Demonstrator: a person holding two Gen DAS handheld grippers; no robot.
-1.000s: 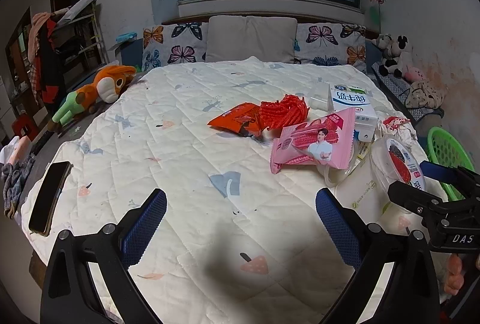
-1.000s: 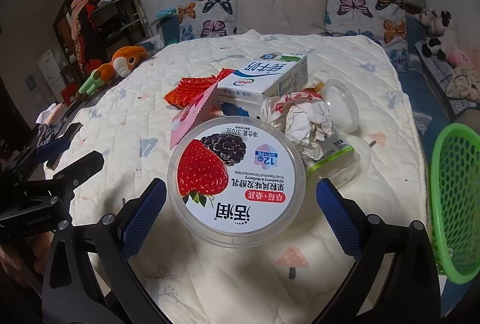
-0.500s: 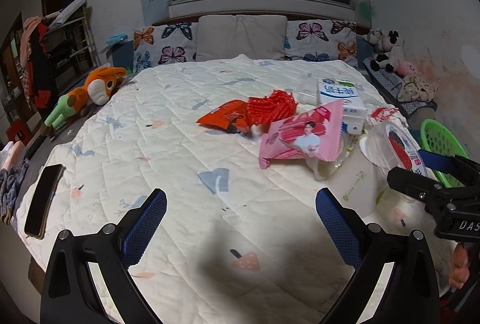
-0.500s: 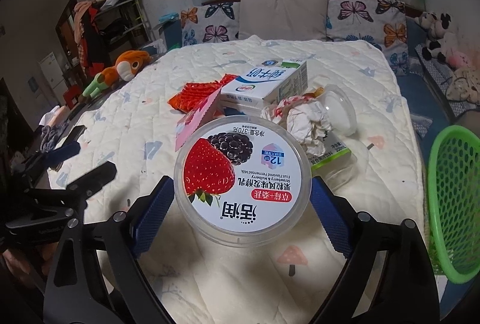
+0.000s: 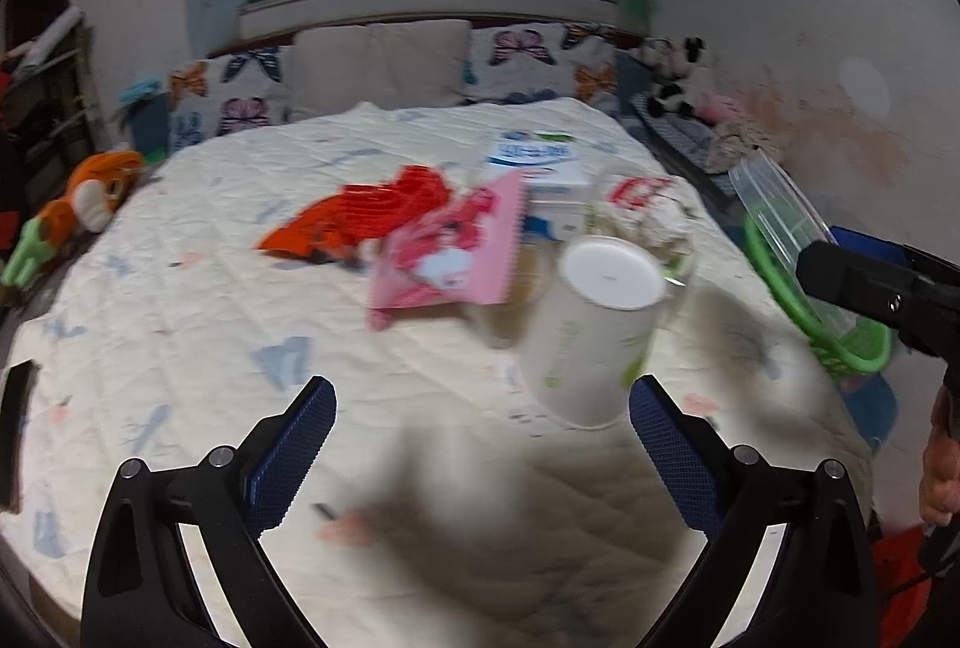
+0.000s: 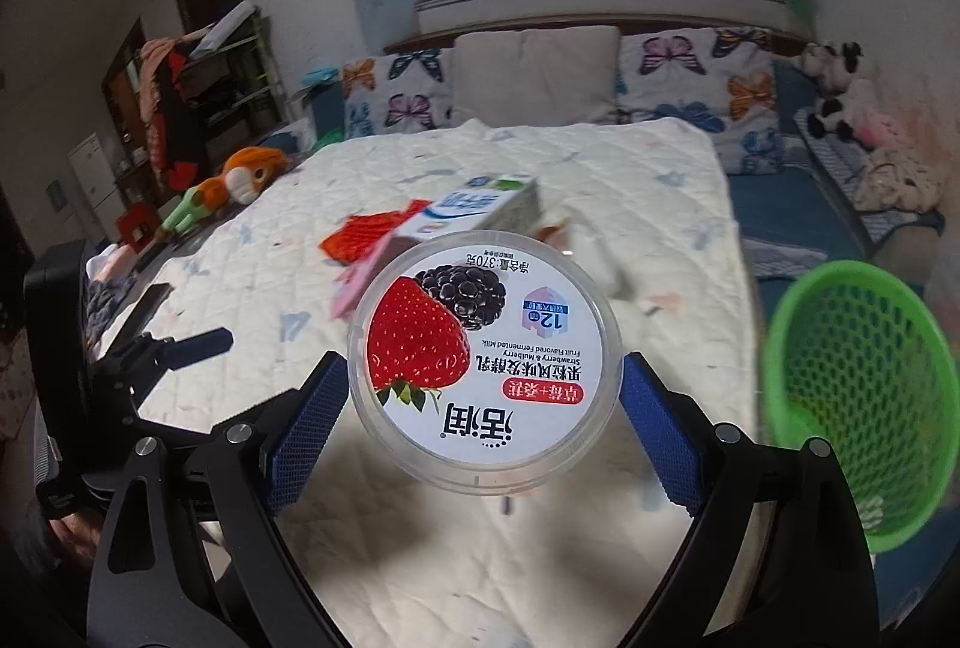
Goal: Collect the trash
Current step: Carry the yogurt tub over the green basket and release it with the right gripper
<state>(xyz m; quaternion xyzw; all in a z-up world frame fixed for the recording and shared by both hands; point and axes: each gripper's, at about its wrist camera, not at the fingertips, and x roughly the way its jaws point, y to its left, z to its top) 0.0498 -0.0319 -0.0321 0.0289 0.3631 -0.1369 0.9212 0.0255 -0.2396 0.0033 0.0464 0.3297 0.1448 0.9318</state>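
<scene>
Right gripper (image 6: 483,402) clamped on yogurt tub (image 6: 483,366), held left of green basket (image 6: 864,408) — left gripper (image 5: 483,444) spread wide, nothing gripped.

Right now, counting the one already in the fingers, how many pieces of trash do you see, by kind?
Yogurt tub: 1
Paper cup: 1
Milk carton: 1
Wrappers: 3 (pink wrapper, red wrapper, orange wrapper)
Crumpled paper: 1
Total: 7. The left wrist view is blurred, so small bits may be missed.
</scene>
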